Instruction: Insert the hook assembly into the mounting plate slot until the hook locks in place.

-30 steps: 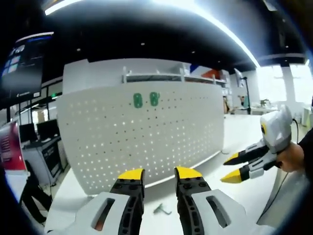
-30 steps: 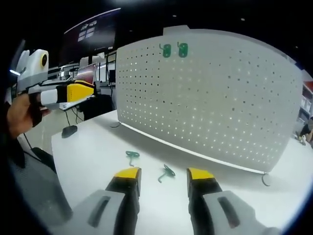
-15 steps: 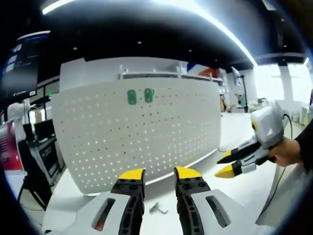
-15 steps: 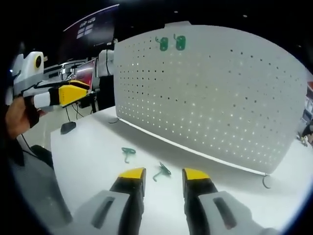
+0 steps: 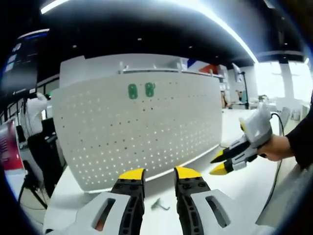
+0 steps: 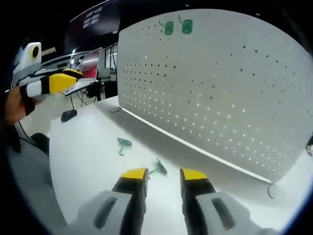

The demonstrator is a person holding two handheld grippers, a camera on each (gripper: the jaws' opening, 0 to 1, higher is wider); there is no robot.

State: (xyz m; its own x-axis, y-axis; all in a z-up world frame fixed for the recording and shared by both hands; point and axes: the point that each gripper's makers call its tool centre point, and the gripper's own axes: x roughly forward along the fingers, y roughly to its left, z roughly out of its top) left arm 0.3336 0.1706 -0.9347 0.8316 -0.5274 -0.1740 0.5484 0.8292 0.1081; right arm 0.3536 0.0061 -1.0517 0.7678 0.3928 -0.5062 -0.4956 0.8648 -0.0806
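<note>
A white perforated mounting plate (image 5: 142, 132) stands upright on the white table (image 5: 234, 196). Two green hooks (image 5: 141, 90) hang side by side near its top, also visible as green hooks (image 6: 178, 27) in the right gripper view. Two loose green hooks lie on the table: one (image 6: 159, 169) just beyond my right gripper (image 6: 164, 175), the other (image 6: 123, 143) farther left. A small grey hook (image 5: 159, 204) lies under my left gripper (image 5: 160, 174). Both grippers are open and hold nothing. The right gripper (image 5: 218, 164) hovers at the right, the left gripper (image 6: 54, 83) at the left.
A small black object (image 6: 68, 115) with a cable lies at the table's left end. A hand (image 5: 274, 147) holds the right gripper. A wire foot (image 6: 270, 191) props the plate at its right end. Desks and screens (image 6: 90, 61) stand behind.
My right gripper has come lower and closer to the near green hook on the table, and its jaws stand a little narrower. The left gripper has hardly moved.
</note>
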